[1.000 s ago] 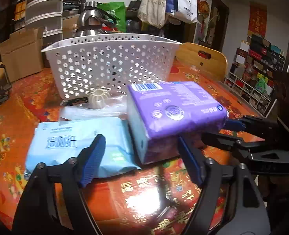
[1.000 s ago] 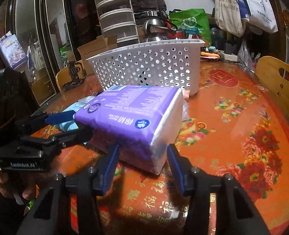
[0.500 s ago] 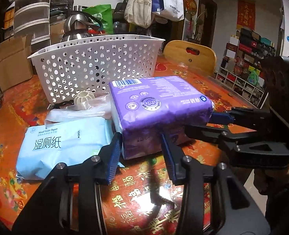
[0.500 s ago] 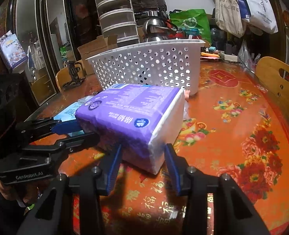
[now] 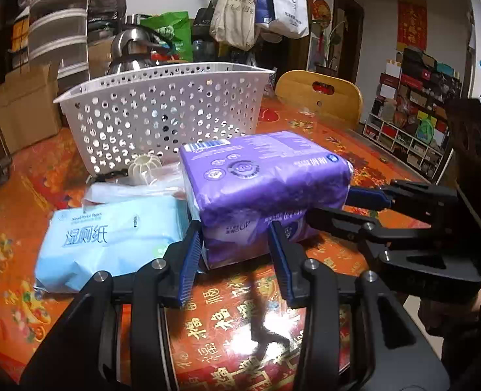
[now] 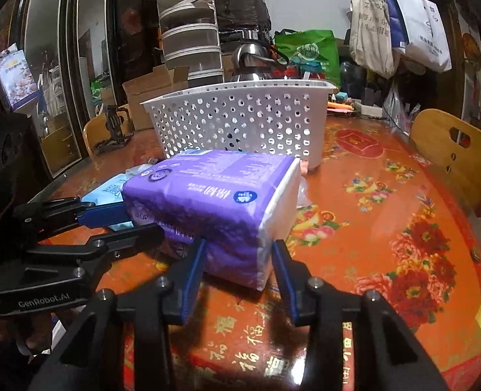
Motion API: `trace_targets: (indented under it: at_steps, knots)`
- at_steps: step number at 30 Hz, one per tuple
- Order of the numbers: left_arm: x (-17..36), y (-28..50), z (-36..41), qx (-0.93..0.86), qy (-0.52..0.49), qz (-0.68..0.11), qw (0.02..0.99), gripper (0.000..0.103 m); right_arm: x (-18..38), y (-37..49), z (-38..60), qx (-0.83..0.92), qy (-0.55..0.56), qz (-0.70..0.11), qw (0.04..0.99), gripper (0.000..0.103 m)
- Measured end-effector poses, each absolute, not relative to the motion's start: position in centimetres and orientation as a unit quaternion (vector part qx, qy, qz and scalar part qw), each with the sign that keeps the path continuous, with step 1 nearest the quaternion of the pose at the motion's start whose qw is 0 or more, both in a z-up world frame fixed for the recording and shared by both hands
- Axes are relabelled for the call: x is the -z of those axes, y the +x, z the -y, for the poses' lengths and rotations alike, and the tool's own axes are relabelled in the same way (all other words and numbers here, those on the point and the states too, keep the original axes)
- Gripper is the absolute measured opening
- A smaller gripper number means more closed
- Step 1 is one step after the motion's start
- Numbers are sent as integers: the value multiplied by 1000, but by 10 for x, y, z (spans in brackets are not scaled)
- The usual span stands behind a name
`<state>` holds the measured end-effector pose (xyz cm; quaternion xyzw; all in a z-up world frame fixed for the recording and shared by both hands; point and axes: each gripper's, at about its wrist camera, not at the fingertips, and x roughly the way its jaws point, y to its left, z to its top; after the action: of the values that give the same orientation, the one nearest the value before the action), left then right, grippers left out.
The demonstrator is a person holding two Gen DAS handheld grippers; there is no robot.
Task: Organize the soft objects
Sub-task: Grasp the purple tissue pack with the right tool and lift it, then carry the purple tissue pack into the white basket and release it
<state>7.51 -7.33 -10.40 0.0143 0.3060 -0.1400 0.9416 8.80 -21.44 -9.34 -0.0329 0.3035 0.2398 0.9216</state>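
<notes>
Left gripper point(image 5: 237, 254): blue pads are pressed on the near end of the purple plastic-wrapped tissue pack point(image 5: 263, 189), wrapper dented at both pads, so it is clamped. Right gripper point(image 6: 238, 262): jaws are closing, with the pack's white-sided corner point(image 6: 227, 205) between the pads; both pads are seen touching the wrapper, so a grip is read there too. The two grippers are set on adjacent sides of the same pack, each visible in the other's view.

The pack is sited on the red floral-patterned table point(image 6: 370, 228), a dark shadow visible under its near edge.

Just beside the pack, on its left in the left wrist view, a light-blue soft pack of wet wipes point(image 5: 110, 238) is lying flat, touching or nearly touching it. Behind that, a clear plastic bag point(image 5: 136, 189) with a cream ribbed round object point(image 5: 144, 166) on it is wedged between the wipes and the white perforated plastic basket point(image 5: 162, 114). The basket stands upright directly behind the pack; its contents cannot be seen.

Further back: a steel kettle point(image 5: 131, 49), a wooden chair back point(image 5: 318, 94), hanging tote bags point(image 5: 256, 3).
</notes>
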Motion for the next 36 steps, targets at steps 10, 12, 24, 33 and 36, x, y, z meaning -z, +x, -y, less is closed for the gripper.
trace_targets:
  at_steps: [10,12,24,33,36]
  knots:
    - [103,74,71,132,3,-307,942,38,89,81,210,-233,-44,-288,928,40]
    - [103,74,70,126,-5,-307,943,34,91,81,210,-233,-42,-289,928,39]
    - [96,63,74,121,11,-290,949,34,89,72,210,-224,-34,-275,934,37]
    - [71,48,67,112,11,-262,958,34,65,62,203,-226,-46,-246,942,36]
    - [55,42,62,104,14,-247,963,34,54,61,199,-229,-49,-235,943,36]
